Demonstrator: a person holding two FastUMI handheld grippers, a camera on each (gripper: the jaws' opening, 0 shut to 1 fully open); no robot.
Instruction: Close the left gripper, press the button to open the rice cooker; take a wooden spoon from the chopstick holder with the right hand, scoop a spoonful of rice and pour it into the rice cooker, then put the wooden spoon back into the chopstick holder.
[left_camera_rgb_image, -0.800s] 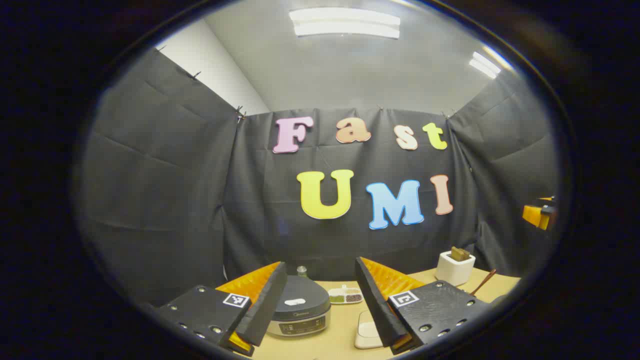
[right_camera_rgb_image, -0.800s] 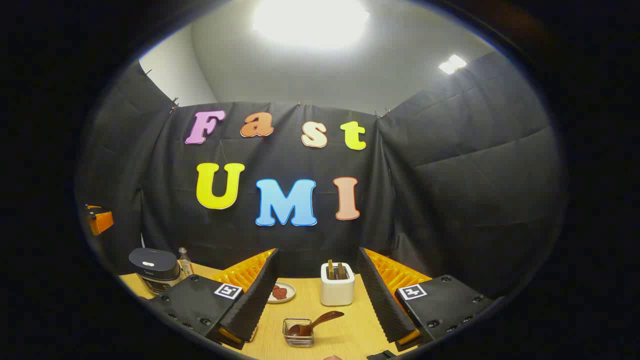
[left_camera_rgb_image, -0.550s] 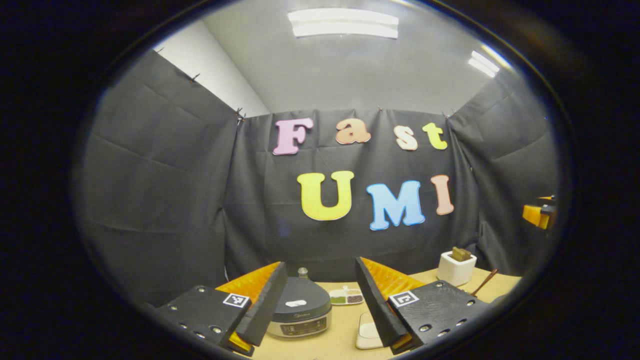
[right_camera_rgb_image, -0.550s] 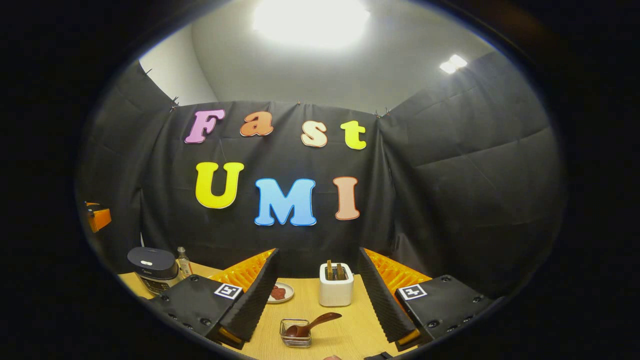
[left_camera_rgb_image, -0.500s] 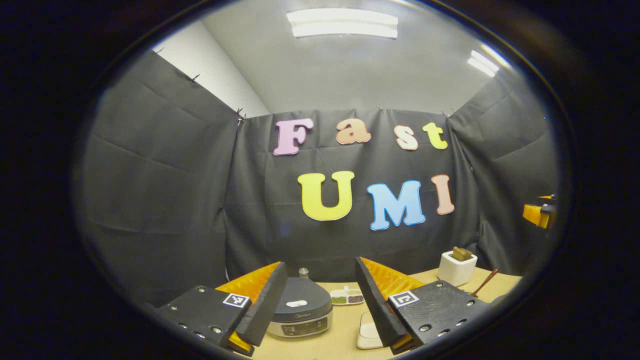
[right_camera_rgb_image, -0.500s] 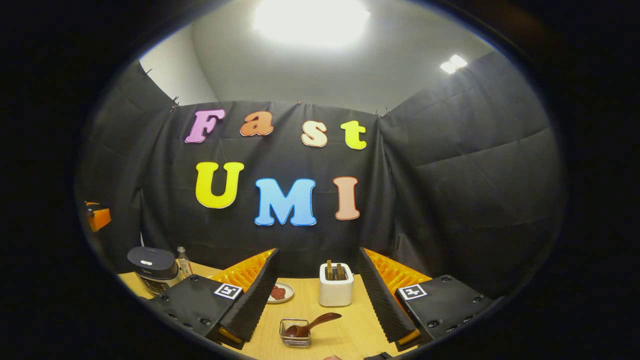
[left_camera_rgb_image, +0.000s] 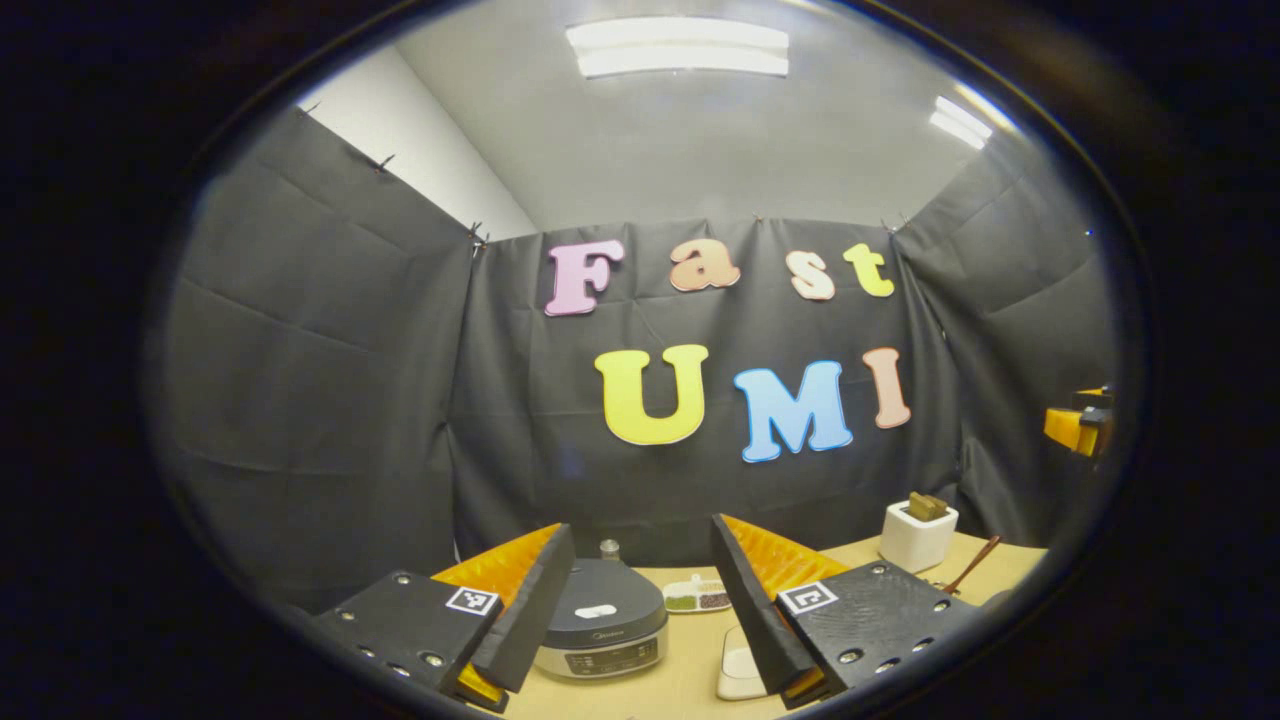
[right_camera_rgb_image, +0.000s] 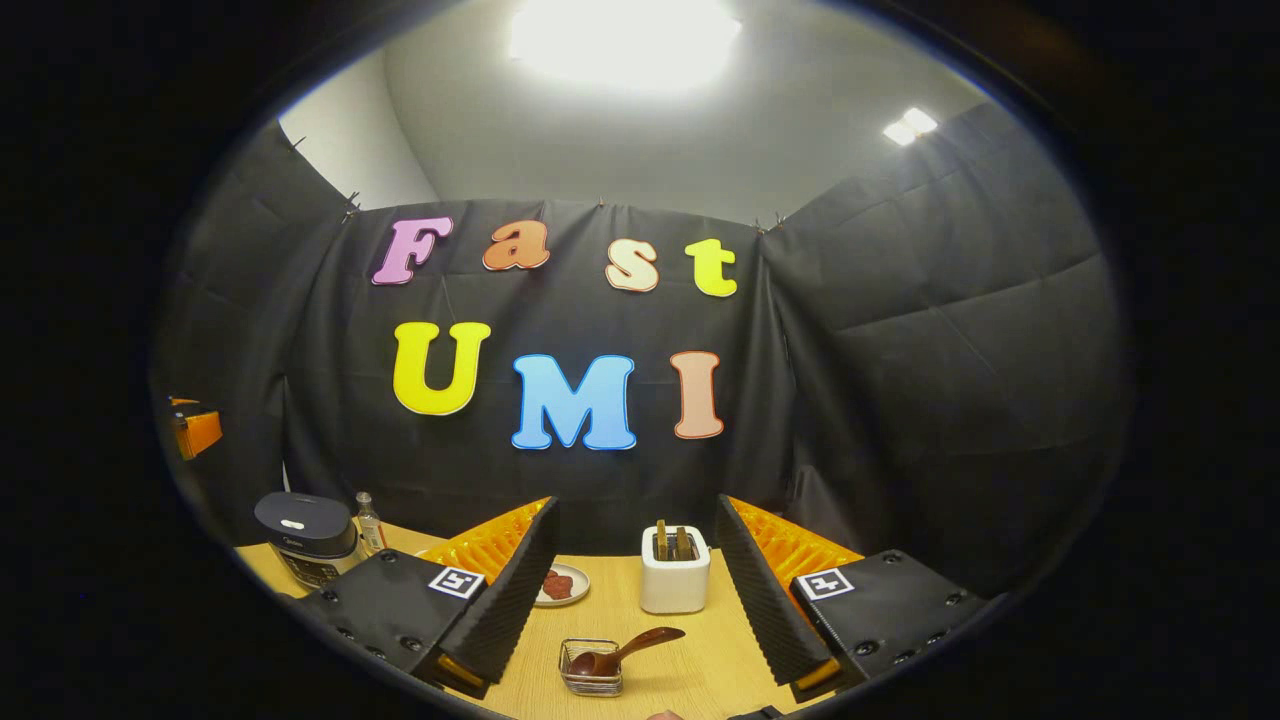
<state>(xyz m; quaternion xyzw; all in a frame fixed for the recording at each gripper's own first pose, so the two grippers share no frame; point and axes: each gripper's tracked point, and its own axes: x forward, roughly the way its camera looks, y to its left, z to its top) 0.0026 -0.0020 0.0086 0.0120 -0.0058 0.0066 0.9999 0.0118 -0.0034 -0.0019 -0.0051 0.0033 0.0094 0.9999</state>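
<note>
The dark-lidded rice cooker (left_camera_rgb_image: 600, 622) stands shut on the wooden table, framed between the fingers of my left gripper (left_camera_rgb_image: 640, 545), which is open, empty and some way short of it. In the right gripper view the cooker (right_camera_rgb_image: 308, 535) is at the far left. A wooden spoon (right_camera_rgb_image: 628, 648) rests with its bowl in a small wire basket (right_camera_rgb_image: 590, 670), handle pointing right. My right gripper (right_camera_rgb_image: 635, 540) is open and empty, above and short of the basket. A white holder (right_camera_rgb_image: 675, 583) with wooden sticks upright in it stands behind the basket.
A white dish (left_camera_rgb_image: 738, 672) is partly hidden behind the left gripper's right finger. A small tray of green and dark grains (left_camera_rgb_image: 695, 598) and a bottle (left_camera_rgb_image: 607, 548) lie behind the cooker. A plate with red food (right_camera_rgb_image: 560, 585) sits left of the white holder.
Both views have drifted only slightly. The cooker sits a touch lower and further right in the left gripper view. Both grippers stay open and nothing on the table has moved.
</note>
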